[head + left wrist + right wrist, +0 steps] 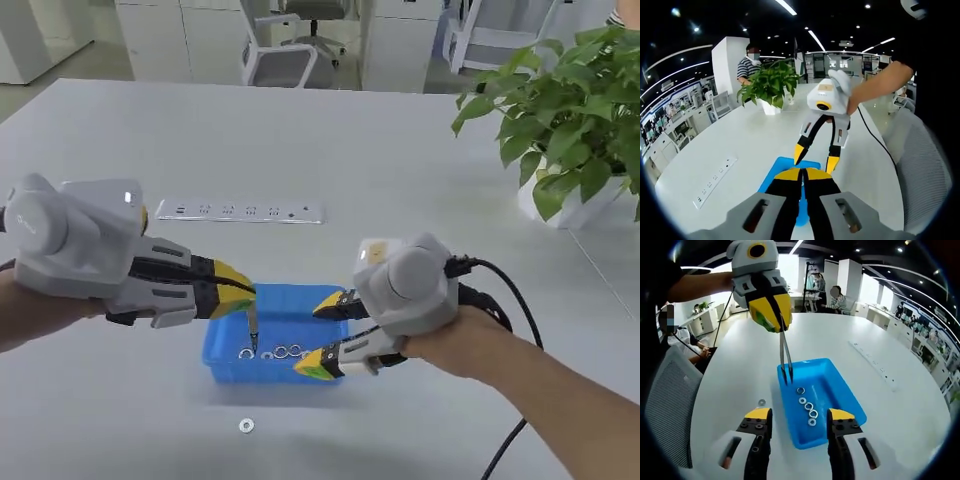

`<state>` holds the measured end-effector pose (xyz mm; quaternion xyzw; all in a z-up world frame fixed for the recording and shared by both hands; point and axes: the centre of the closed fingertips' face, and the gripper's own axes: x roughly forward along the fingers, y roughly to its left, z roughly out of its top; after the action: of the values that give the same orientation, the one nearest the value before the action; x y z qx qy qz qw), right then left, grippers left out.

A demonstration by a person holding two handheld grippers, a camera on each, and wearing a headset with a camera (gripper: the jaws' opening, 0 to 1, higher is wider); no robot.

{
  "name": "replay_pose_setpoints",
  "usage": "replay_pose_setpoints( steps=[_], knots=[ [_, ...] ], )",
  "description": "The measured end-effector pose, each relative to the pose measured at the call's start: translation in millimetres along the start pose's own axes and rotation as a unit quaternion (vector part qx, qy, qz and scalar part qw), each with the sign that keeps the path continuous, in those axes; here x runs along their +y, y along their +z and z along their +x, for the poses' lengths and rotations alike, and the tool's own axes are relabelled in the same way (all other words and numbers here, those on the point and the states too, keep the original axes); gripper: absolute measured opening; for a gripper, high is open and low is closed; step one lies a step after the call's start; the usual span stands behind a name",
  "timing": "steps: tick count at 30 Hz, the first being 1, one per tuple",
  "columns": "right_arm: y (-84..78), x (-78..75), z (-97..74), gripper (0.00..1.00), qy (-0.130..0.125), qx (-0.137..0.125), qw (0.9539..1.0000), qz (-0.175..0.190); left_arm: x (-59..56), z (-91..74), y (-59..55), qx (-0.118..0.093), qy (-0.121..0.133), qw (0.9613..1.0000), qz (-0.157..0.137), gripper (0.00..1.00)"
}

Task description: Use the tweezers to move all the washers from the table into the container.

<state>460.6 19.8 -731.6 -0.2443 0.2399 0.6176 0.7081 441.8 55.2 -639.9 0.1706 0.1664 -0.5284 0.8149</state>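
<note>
In the head view my left gripper (pixel 245 290) is shut on a pair of metal tweezers (pixel 253 330) that point down into the blue container (pixel 215 350). Several washers (pixel 280 352) lie in a row on its floor. The right gripper view shows the tweezers (pixel 786 360) hanging from the left gripper (pixel 779 322), their tips just above the far end of the washer row (pixel 808 406) in the container (pixel 832 385). One washer (pixel 246 425) lies on the table in front of the container, also seen as a loose washer (pixel 761 402). My right gripper (pixel 318 337) stands open beside the container, holding nothing.
A white power strip (pixel 238 211) lies behind the container. A potted plant (pixel 570 110) stands at the table's far right. Office chairs (pixel 285 55) stand beyond the far edge. The right gripper's cable (pixel 515 300) trails off to the right.
</note>
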Motion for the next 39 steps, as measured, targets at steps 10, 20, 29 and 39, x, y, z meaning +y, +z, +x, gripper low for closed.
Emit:
replay_pose_setpoints(
  steps=[10, 20, 29, 39],
  knots=[
    [-15.6, -0.2, -21.8, 0.53, -0.029, 0.004, 0.9992, 0.028, -12.9, -2.0, 6.4, 0.000, -0.007, 1.0000, 0.006, 0.05],
    [-21.4, 4.0, -34.4, 0.64, -0.051, -0.004, 0.9975, 0.049, -27.7, -4.1, 3.7, -0.001, -0.017, 0.9998, 0.004, 0.05],
    [-23.0, 8.6, -42.7, 0.73, -0.065, -0.011, 0.9958, 0.063, -40.7, -3.3, -6.1, 0.002, -0.026, 0.9997, -0.002, 0.05],
    [-21.6, 13.8, -45.5, 0.87, -0.071, -0.025, 0.9948, 0.069, -48.8, -2.5, -18.0, 0.008, -0.031, 0.9994, -0.007, 0.05]
  ],
)
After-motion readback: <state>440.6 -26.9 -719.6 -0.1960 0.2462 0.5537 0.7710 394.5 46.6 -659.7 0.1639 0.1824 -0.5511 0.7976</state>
